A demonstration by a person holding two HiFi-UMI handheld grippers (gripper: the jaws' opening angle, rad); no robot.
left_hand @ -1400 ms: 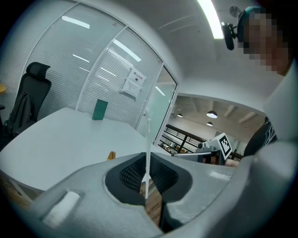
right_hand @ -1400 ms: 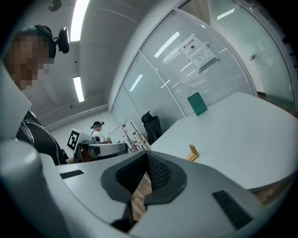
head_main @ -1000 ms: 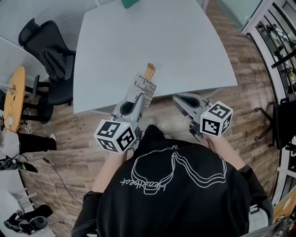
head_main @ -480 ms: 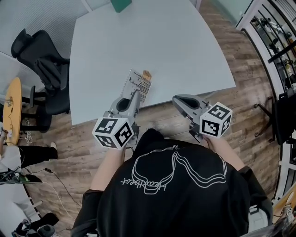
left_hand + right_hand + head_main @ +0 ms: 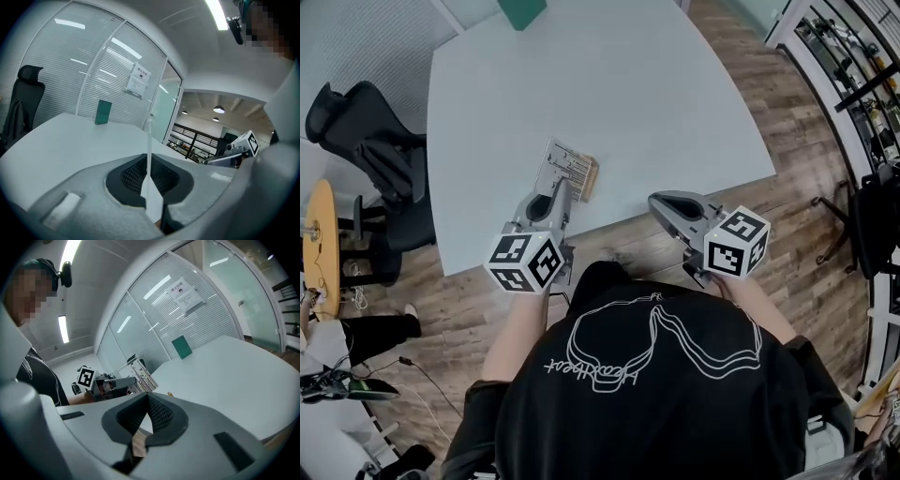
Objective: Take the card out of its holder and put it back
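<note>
My left gripper (image 5: 553,190) is shut on a white printed card (image 5: 563,166) and holds it over the near part of the grey table (image 5: 609,84). In the left gripper view the card (image 5: 149,154) stands edge-on between the pads. A small wooden holder (image 5: 591,175) sits on the table just right of the card; I cannot tell whether they touch. My right gripper (image 5: 657,200) hangs just off the table's near edge, shut with nothing in it. In the right gripper view its pads (image 5: 159,414) meet, and the left gripper (image 5: 110,382), card (image 5: 140,372) and holder (image 5: 169,393) show beyond.
A green block (image 5: 519,11) stands at the table's far edge. A black office chair (image 5: 366,141) is to the left of the table, next to a round wooden stand (image 5: 321,234). Wood floor surrounds the table, and black racks (image 5: 853,56) stand at the right.
The left gripper has carried the card to the left and lower in the picture. Before, the card's top edge pointed at the holder; now the card sits beside the holder's left. The right gripper has stayed put.
</note>
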